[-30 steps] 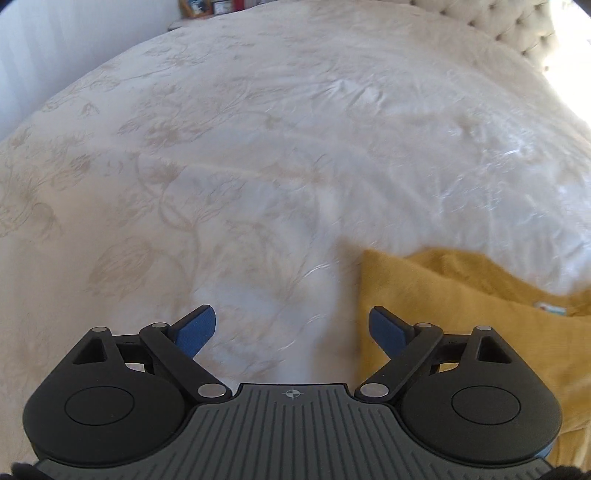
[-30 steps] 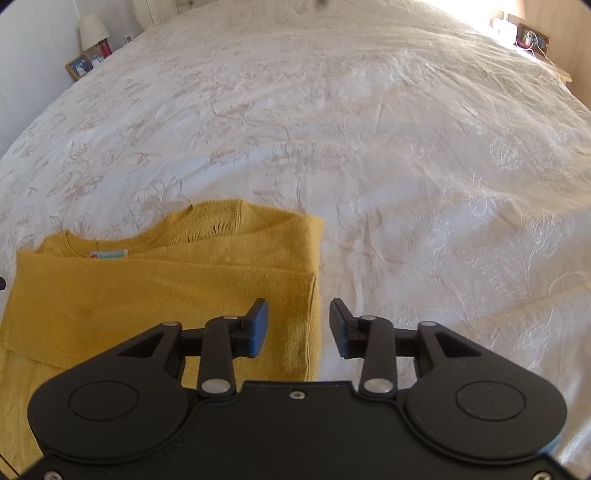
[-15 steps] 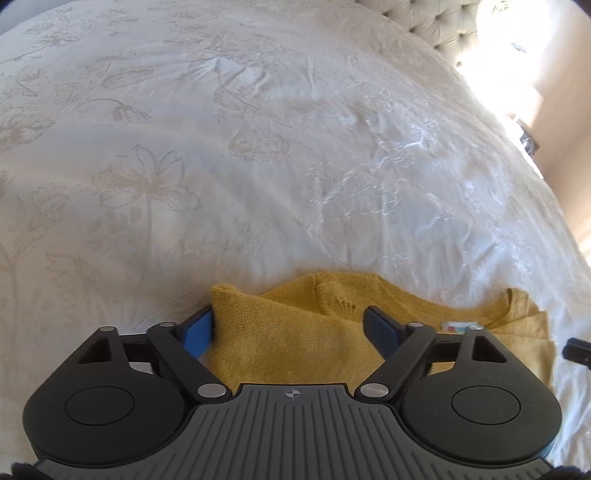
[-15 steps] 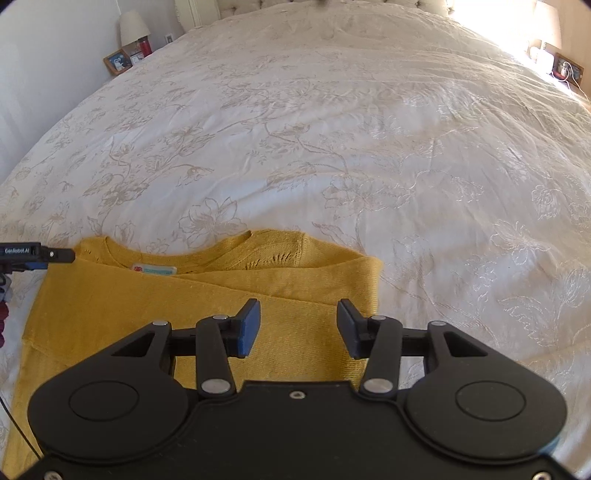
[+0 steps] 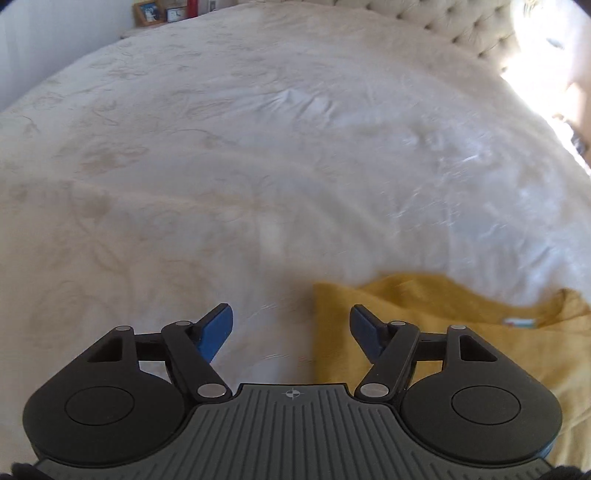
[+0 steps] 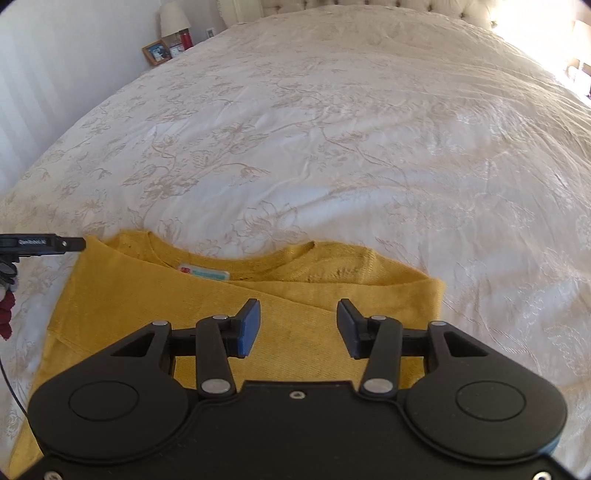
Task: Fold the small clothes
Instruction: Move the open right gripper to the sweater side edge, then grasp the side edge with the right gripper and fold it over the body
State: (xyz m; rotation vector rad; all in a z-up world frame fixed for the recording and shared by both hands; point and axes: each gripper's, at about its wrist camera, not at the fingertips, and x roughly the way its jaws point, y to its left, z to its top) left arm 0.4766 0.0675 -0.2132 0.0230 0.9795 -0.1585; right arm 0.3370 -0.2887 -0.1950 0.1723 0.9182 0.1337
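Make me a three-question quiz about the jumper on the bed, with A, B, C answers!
1. Where does the jumper lie?
A. on the bedspread
B. on a chair
C. on the floor

2. What colour is the jumper?
A. blue
B. mustard yellow
C. red

3. What is the right gripper doing?
A. squeezing a sock
B. shut tight
C. open with nothing held

Answers:
1 A, it lies flat on the white flowered bedspread.
2 B, the whole knit is yellow.
3 C, a clear gap shows between its fingers above the jumper.

A floral white bedspread [image 6: 332,147], lamp [image 6: 173,18] and picture frame [image 6: 157,52].
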